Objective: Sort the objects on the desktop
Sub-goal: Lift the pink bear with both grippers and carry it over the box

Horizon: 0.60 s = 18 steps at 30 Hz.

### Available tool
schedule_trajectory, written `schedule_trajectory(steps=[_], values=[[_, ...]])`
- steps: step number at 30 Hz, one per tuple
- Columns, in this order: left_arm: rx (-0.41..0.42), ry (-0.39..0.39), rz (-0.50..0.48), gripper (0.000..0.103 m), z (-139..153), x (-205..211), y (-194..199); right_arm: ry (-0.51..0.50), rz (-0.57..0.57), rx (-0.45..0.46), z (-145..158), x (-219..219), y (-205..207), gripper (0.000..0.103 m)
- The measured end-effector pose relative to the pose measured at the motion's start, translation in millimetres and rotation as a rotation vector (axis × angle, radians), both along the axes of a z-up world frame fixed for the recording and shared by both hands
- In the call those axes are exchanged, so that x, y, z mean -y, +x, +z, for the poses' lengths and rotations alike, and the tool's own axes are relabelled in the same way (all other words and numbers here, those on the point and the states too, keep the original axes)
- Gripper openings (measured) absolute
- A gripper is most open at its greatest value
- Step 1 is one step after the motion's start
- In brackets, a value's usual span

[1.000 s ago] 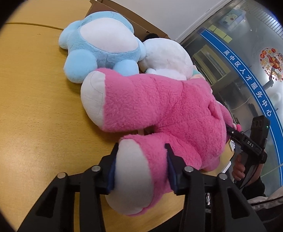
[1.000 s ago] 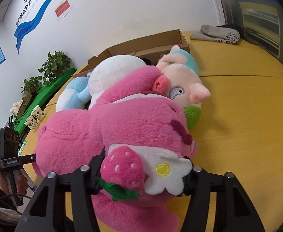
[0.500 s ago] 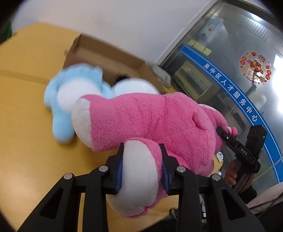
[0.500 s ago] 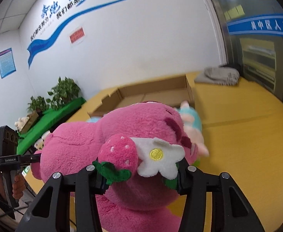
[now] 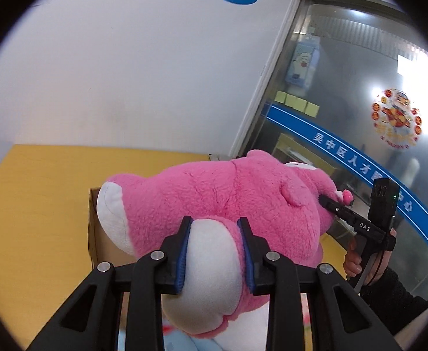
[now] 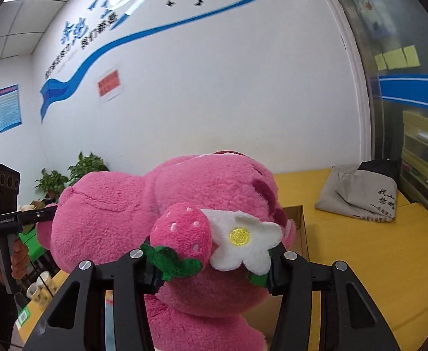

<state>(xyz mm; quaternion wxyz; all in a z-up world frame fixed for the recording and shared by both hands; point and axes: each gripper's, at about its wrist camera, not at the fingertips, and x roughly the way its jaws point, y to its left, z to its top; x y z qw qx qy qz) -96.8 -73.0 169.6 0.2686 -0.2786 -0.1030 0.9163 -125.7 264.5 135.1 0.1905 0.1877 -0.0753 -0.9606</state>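
Left wrist view: the left gripper (image 5: 214,251) has its fingers (image 5: 181,256) closed partway on the white-soled foot of the pink plush bear (image 5: 228,196), the blue pads pressing into it from both sides. The bear hangs clear of the yellow bench (image 5: 38,204), with its body running from the foot toward 1 o'clock. An open cardboard box (image 5: 92,234) stands on the bench beyond and below the bear, at about 9 o'clock from the foot. Pale blue plush shows at the lower edge, under the gripper; what it belongs to cannot be told.

Right wrist view: the right gripper (image 6: 211,263) holds the same bear at the head end. Its fingers (image 6: 275,269) stand about half open, clamped around the plush behind the strawberry and white flower trim (image 6: 214,237). A corner of the box (image 6: 297,228) shows at 3 o'clock from the trim, and a folded grey bag (image 6: 360,193) lies on the bench at 2 o'clock, well apart.

Judgement: the step in hand is the two-handed carry of the bear toward the box. The next move calls for bringing both ends over the opening together, lowering, then releasing. Uneven release could leave the bear draped over the wall.
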Motion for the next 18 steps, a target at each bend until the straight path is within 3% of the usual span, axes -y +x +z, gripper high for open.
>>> schedule_trajectory(steps=[3,5,10,13,14,18], values=[[0.064,-0.042,0.005,0.029,-15.9,-14.4,-70.2,0.02,-0.039,0.036,-8.6,-1.4,-73.1,0.054],[0.127,-0.071,0.011,0.029,-43.1,-24.9,-120.3,0.038,-0.059,0.066,-21.1,-4.0,-110.5,0.054],[0.281,-0.111,0.033,0.029,-122.9,-46.4,-206.9,0.097,-0.09,0.247,-87.3,-8.5,-192.0,0.055],[0.379,-0.143,0.044,0.027,-175.3,-55.4,-229.5,0.133,-0.093,0.373,-129.4,-8.5,-226.6,0.055],[0.389,-0.16,0.04,0.022,-184.6,-58.5,-229.5,0.15,-0.088,0.41,-141.7,-6.6,-231.8,0.055],[0.409,-0.157,0.056,0.021,-196.8,-54.2,-226.5,0.168,-0.084,0.458,-151.0,-7.7,-231.0,0.055]])
